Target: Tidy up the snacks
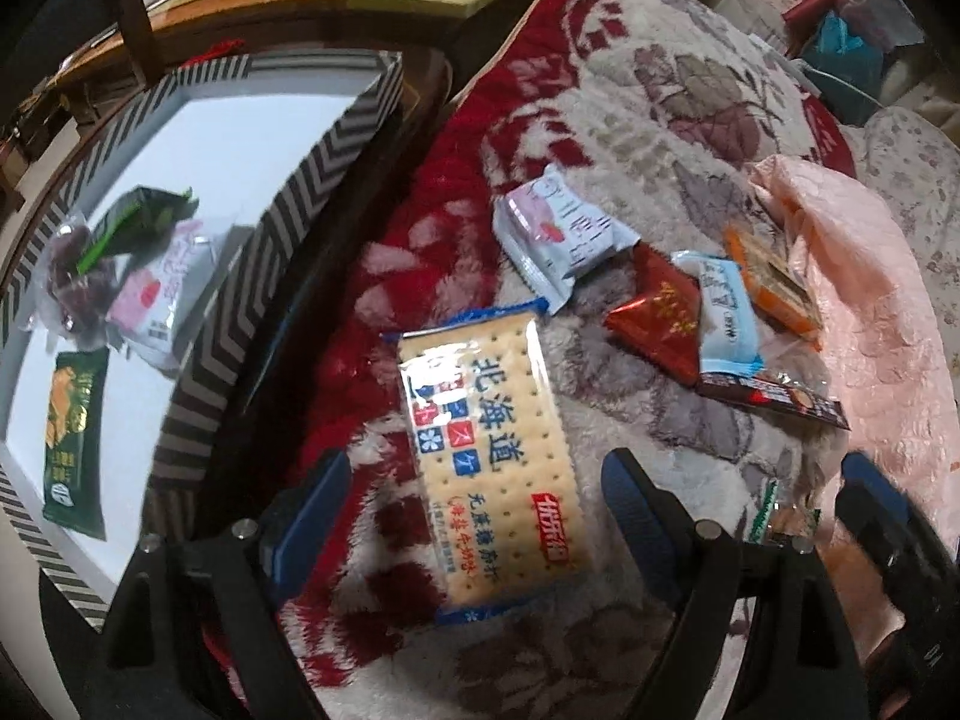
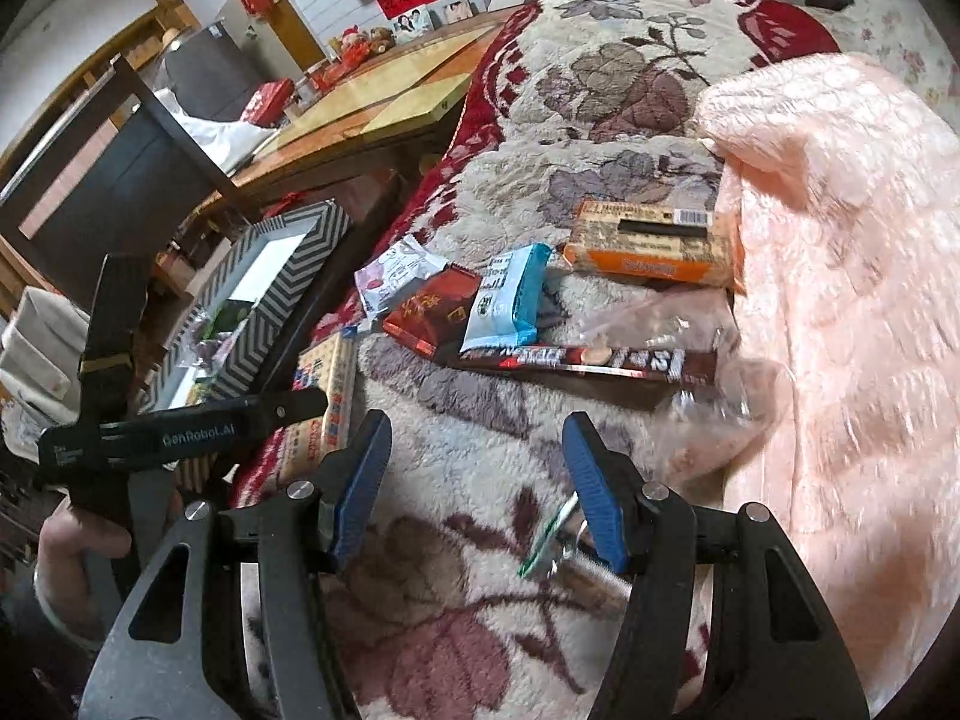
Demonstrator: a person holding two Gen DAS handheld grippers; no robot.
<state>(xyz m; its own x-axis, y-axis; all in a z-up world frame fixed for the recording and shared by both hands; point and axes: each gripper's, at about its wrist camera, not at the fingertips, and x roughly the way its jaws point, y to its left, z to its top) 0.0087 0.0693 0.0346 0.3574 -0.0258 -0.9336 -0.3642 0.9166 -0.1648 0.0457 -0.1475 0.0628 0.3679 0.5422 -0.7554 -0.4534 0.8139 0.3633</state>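
Note:
My left gripper (image 1: pixel 474 516) is open, its jaws on either side of the near end of a cracker packet (image 1: pixel 489 450) with blue Chinese print that lies on the floral blanket (image 1: pixel 660 90). Beyond it lie a white-pink packet (image 1: pixel 561 237), a red packet (image 1: pixel 657 315), a light-blue packet (image 1: pixel 729 315), an orange packet (image 1: pixel 774 282) and a brown bar (image 1: pixel 774 399). A chevron-edged box (image 1: pixel 198 360) on the left holds several snacks. My right gripper (image 2: pixel 477 486) is open and empty above the blanket, near a small green-edged wrapper (image 2: pixel 549 540).
A pink quilt (image 2: pixel 840 300) covers the right side. A wooden table (image 2: pixel 372 102) and a dark chair (image 2: pixel 120 180) stand beyond the box. The left gripper's body (image 2: pixel 180 429) shows at the left in the right wrist view. A clear plastic bag (image 2: pixel 690 330) lies by the brown bar (image 2: pixel 600 360).

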